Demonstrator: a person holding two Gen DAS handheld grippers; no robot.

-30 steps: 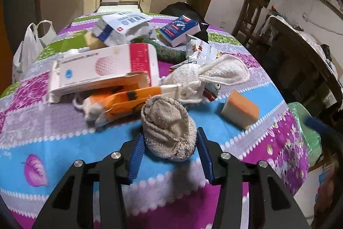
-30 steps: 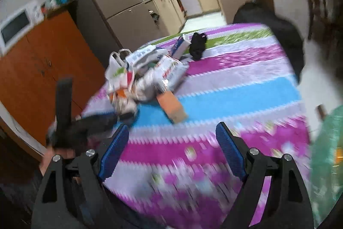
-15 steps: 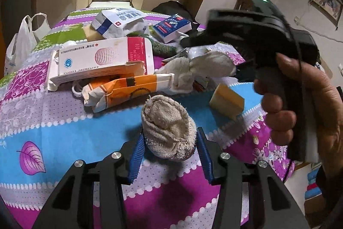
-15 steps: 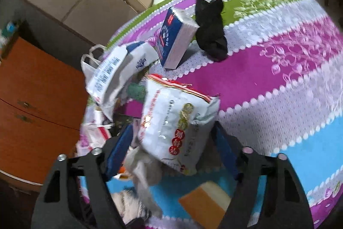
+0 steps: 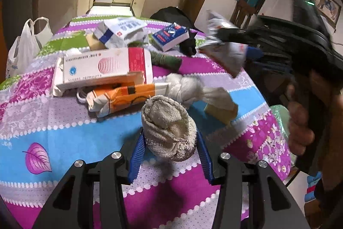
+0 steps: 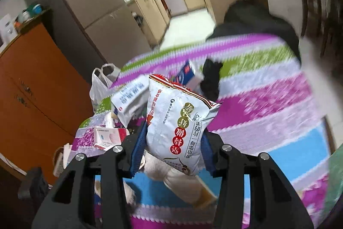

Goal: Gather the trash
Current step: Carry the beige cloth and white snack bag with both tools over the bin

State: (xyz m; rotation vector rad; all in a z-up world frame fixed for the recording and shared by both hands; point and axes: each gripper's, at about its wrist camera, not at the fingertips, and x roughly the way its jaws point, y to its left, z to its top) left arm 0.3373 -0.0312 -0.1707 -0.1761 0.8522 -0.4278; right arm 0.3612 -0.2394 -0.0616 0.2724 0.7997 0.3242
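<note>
Here the left gripper (image 5: pixel 169 153) clenches a balled cloth (image 5: pixel 169 128) just above the striped tabletop (image 5: pixel 64 134); the right gripper (image 6: pixel 171 147), jaws closing, grasps a snack bag (image 6: pixel 178 121) lifted above the orange sponge (image 5: pixel 223 113).

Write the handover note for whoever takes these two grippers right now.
Left gripper: shut on the beige knitted cloth ball, just above the table.
Right gripper: jaws closing on the white snack bag, lifted off the pile.
Done: two pieces picked up, neither binned yet.
Left on the table: white-and-red box, orange wrapper, white rag, yellow sponge, blue booklet, white-and-blue bag, green bundle, black cloth.
</note>
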